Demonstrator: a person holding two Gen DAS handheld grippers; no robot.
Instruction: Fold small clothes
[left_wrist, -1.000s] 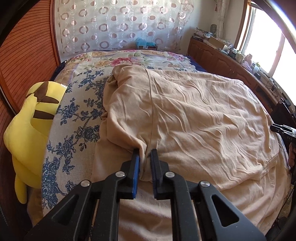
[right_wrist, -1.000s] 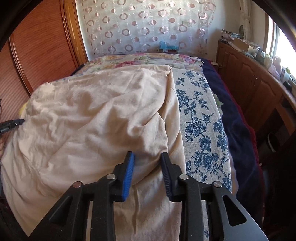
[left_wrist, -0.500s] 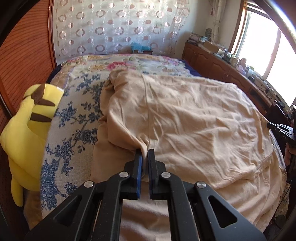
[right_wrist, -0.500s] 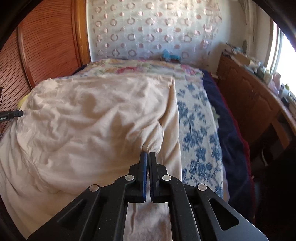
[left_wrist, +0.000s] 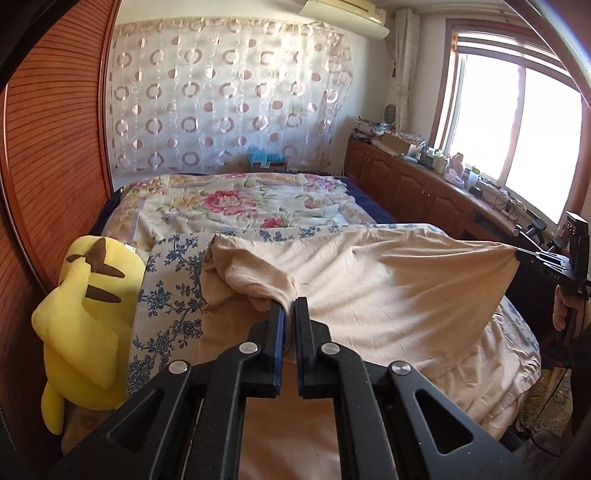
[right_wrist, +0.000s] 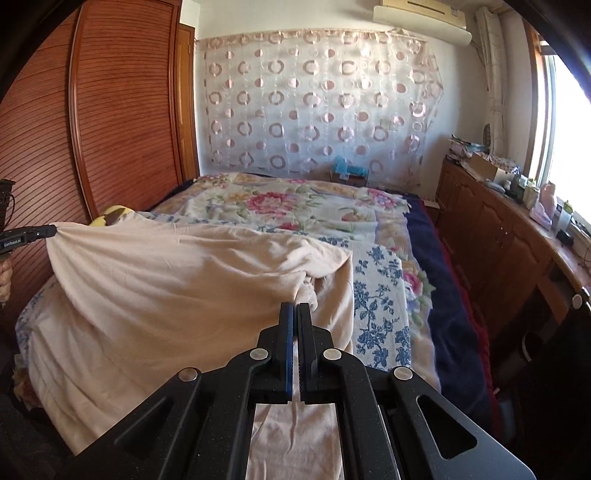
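A large beige garment (left_wrist: 388, 295) (right_wrist: 166, 295) lies spread over the bed and is lifted along its near edge. My left gripper (left_wrist: 289, 306) is shut on a bunched fold of its left side. My right gripper (right_wrist: 296, 308) is shut on a pinch of its right side. Between the two grips the cloth hangs taut, clear of the bed. In the left wrist view the right gripper (left_wrist: 517, 254) shows at the far right with cloth in its tip. In the right wrist view the left gripper (right_wrist: 54, 230) shows at the far left, also holding cloth.
A yellow plush toy (left_wrist: 85, 314) leans at the bed's left side against a wooden slatted wardrobe (right_wrist: 110, 110). The bed carries a blue-flowered sheet (right_wrist: 380, 295) and a floral quilt (left_wrist: 240, 206). A cluttered wooden cabinet (left_wrist: 424, 181) runs under the window on the right.
Both grippers closed on the garment and then rose, lifting its near edge off the bed and stretching it between them. The views now tilt up toward the far wall.
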